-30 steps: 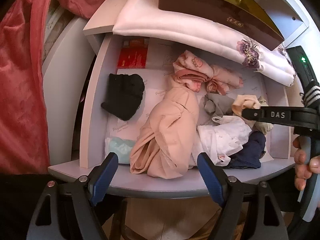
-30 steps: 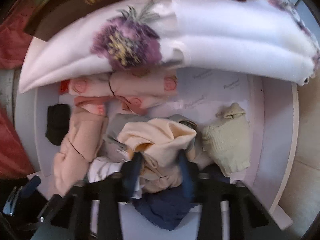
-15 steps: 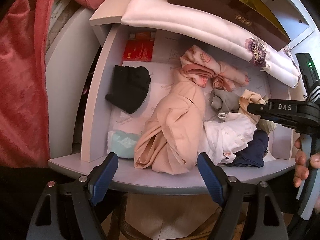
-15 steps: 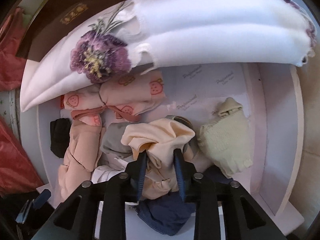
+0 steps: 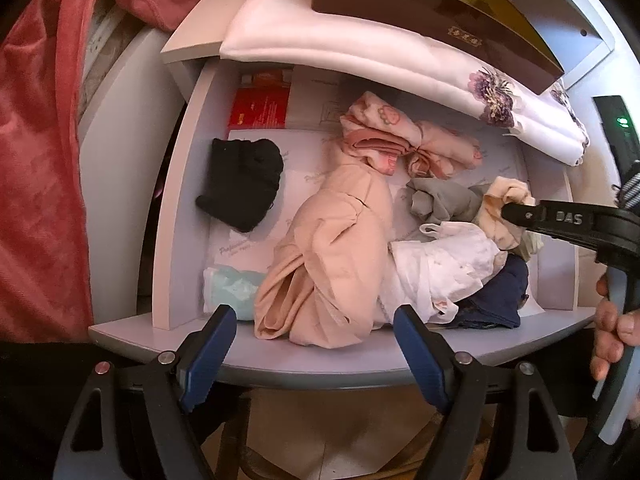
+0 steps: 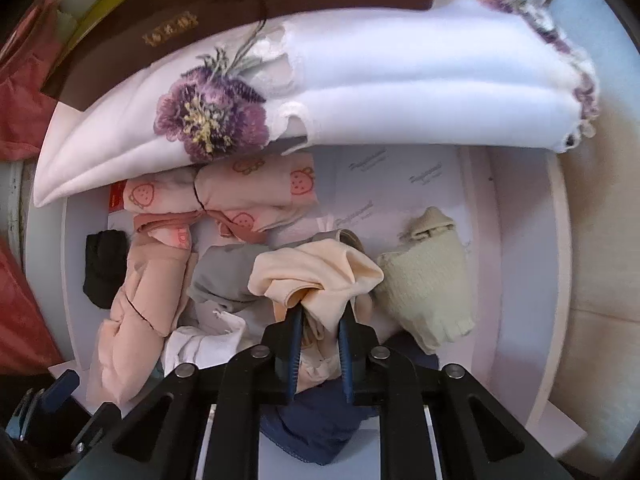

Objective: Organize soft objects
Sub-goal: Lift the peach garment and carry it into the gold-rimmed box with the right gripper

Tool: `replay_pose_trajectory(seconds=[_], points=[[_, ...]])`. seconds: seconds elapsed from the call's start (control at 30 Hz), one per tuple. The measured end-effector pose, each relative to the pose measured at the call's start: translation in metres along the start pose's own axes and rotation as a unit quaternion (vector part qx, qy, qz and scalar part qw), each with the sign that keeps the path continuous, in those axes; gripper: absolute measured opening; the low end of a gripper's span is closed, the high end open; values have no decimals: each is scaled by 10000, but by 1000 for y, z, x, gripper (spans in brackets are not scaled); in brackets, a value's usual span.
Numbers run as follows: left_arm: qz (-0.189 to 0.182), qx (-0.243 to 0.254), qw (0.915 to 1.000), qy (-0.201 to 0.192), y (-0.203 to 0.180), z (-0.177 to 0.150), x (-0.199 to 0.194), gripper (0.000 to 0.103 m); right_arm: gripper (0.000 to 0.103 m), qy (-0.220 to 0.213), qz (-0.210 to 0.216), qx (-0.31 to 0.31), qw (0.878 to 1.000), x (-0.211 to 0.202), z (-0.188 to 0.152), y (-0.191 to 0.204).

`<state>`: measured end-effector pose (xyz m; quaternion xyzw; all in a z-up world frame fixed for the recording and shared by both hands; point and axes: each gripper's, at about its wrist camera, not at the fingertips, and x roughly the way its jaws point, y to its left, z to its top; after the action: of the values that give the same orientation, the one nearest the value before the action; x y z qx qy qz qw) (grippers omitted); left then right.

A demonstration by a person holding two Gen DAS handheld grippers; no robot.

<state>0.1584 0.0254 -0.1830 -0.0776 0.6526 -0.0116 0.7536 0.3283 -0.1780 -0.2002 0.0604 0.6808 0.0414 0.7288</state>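
The cream cloth (image 6: 316, 276), bunched at the centre of the right wrist frame on top of the heap in the drawer (image 5: 176, 200), looks light, limp and easily stretched, so I judge a pinch on a thick gathered fold, as here, safer than a loose edge that would slide out or drag the grey garment (image 6: 224, 280) beneath it. The right gripper (image 6: 320, 320) points straight down into the pile, its blue pads pressed together on that fold. The left gripper (image 5: 316, 344) hangs at the lower edge of its frame, spread wide and empty, over the drawer front before the peach bundle (image 5: 332, 264).
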Motion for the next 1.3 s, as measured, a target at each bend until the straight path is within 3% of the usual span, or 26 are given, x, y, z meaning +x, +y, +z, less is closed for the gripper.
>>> replay_pose_trajectory(seconds=[0.37, 0.7, 0.9, 1.07, 1.23, 1.3], points=[[-24, -145, 9998, 158, -1, 4, 9, 82, 15, -576, 183, 223, 9979, -75, -4, -12], [-81, -106, 9998, 122, -3, 5, 8, 82, 15, -1188, 779, 561, 9883, -134, -13, -25], [-82, -18, 9999, 147, -9, 5, 9, 82, 15, -1624, 1502, 881, 9712, -170, 11, -21], [-71, -46, 9998, 166, -10, 5, 10, 82, 15, -2013, 2142, 1443, 9448, -192, 49, -26], [-96, -70, 9998, 168, -10, 6, 12, 82, 15, -2172, 2398, 2278, 9184, -180, 92, -38], [-133, -101, 9997, 189, -9, 6, 14, 82, 15, -2148, 2359, 2528, 9134, -169, 106, -41]])
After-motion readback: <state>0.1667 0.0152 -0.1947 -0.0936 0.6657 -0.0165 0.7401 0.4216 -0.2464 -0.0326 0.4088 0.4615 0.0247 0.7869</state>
